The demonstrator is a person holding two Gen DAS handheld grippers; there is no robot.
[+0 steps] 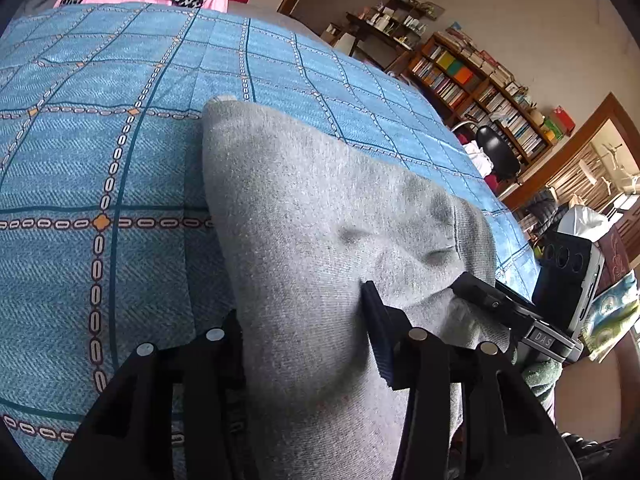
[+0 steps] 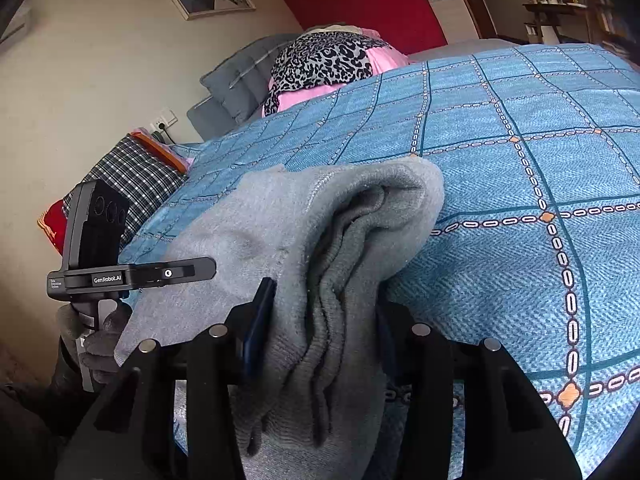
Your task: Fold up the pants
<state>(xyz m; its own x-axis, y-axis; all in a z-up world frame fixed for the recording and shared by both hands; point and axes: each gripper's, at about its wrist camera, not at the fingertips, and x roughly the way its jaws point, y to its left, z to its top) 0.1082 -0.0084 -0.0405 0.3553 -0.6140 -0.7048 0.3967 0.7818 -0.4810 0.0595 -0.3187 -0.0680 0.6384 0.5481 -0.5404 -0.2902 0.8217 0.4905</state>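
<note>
- Pants [image 1: 320, 216]: grey knit, lying on the blue checked bedspread [image 1: 100, 152] of the bed, near its front edge, already doubled into several layers.
- Handling, as judged: soft, limp and light; the cloth will sag and bunch wherever unsupported. The stacked layers may slip apart, so the hold should take all layers at once, at the two near corners of the bundle.
- Left hand-held gripper [image 1: 308, 332]: clenched on a thick fold of the pants; the cloth fills the gap, and the right-hand pad dents it.
- Right hand-held gripper [image 2: 324, 312]: clenched on the bunched, ribbed layers at the other end.
- Left wrist view only: the smooth top face of the pants, a far corner, and a bookshelf [image 1: 480, 80] beyond.
- Right wrist view only: the open layered edge of the folds, the gloved hand [image 2: 96, 336] holding the left tool, and pillows [image 2: 320, 68] at the head of the bed.
</note>
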